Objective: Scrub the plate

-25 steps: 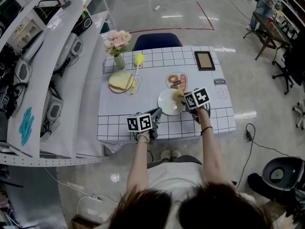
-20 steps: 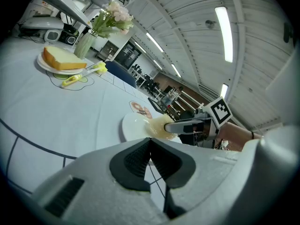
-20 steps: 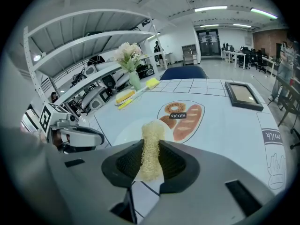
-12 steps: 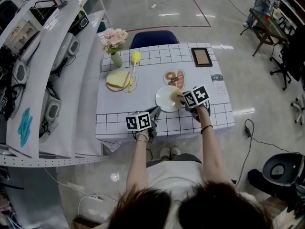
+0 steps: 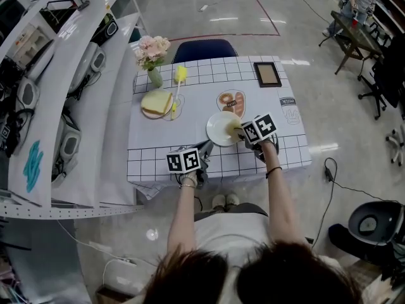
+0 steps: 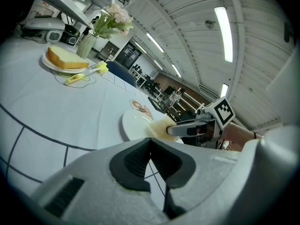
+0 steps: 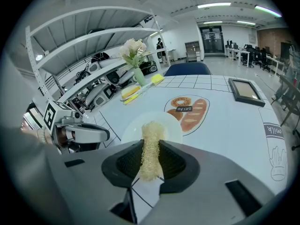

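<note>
**Scrubber at the plate, open floor around**

Head view: a grid-cloth table (image 5: 158,157) stands on bare grey floor (image 5: 342,94), with shelves (image 5: 69,75) close along its left. The plate (image 5: 218,126) lies near the front edge.

Left gripper view: the left gripper (image 6: 150,142) is closed on nothing, near the plate.

Right gripper view: the right gripper (image 7: 151,159) clamps a scrubber (image 7: 151,137), whose tip is over the plate's near rim.

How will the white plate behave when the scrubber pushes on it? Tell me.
The plate likely slides: it lies loose on the smooth tablecloth, and the left gripper isn't holding it. It looks stiff and probably breakable. The scrubber looks soft, so it should give first.
</note>
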### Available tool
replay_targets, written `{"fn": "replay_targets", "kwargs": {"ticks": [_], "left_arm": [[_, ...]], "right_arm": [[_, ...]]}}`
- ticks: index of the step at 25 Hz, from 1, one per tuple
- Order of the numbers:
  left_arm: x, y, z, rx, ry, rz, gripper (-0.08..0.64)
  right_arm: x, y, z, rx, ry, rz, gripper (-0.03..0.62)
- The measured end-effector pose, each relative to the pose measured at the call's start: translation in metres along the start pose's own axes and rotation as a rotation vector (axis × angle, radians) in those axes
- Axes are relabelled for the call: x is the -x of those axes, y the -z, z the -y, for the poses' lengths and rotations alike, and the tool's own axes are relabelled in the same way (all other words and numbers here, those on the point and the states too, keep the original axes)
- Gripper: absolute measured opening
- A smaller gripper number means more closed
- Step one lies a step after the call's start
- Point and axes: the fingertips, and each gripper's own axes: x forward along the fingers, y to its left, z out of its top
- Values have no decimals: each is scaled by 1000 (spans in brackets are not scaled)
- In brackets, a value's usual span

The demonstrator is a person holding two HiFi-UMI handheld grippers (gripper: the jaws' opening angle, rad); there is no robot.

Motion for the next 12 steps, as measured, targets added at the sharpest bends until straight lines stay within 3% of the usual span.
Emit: {"fn": "replay_targets", "kwargs": {"ticks": [12], "left_arm": [[7,5,0,8,-7,9,11]], "right_arm": [[-3,4,-17,21,-29,-20,74]]}}
